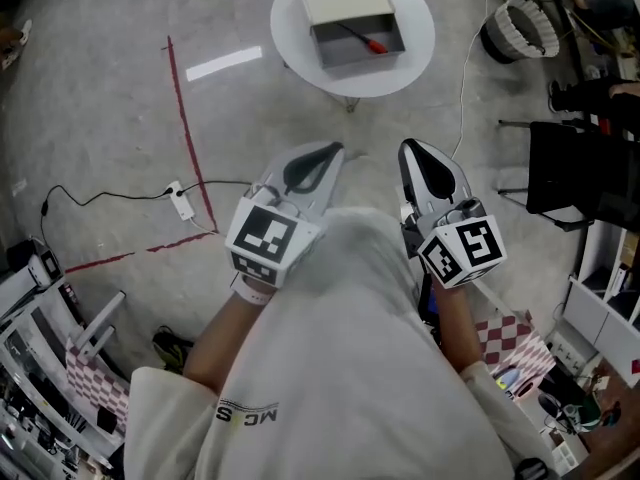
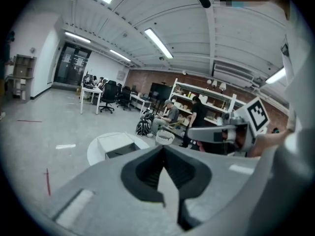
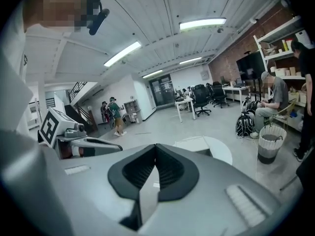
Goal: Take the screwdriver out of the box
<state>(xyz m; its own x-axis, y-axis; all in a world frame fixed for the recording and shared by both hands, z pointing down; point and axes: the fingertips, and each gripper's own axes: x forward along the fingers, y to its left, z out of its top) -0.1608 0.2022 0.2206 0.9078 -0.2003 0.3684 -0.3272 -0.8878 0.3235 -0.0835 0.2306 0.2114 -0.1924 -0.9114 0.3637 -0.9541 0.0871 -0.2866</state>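
Note:
A grey box (image 1: 318, 46) with its pale lid (image 1: 347, 0) tipped back stands on a round white table (image 1: 415, 38) at the top of the head view. Inside lies the screwdriver (image 1: 362, 39), red-handled and slanted. Both grippers hover over the floor, well short of the table, pointing toward it. My left gripper (image 1: 333, 149) is shut and holds nothing. The right gripper (image 1: 410, 146) beside it is also shut and empty. In the left gripper view the closed tips (image 2: 163, 147) rise in front of the box (image 2: 118, 145). In the right gripper view the table (image 3: 221, 151) lies beyond the closed tips (image 3: 156, 145).
Red tape lines (image 1: 185, 128) mark the floor at left, near a power strip (image 1: 181, 201) with its cable. A white basket (image 1: 520, 26) and a black chair (image 1: 570, 168) stand to the right of the table. People sit by shelves (image 2: 170, 117) beyond it.

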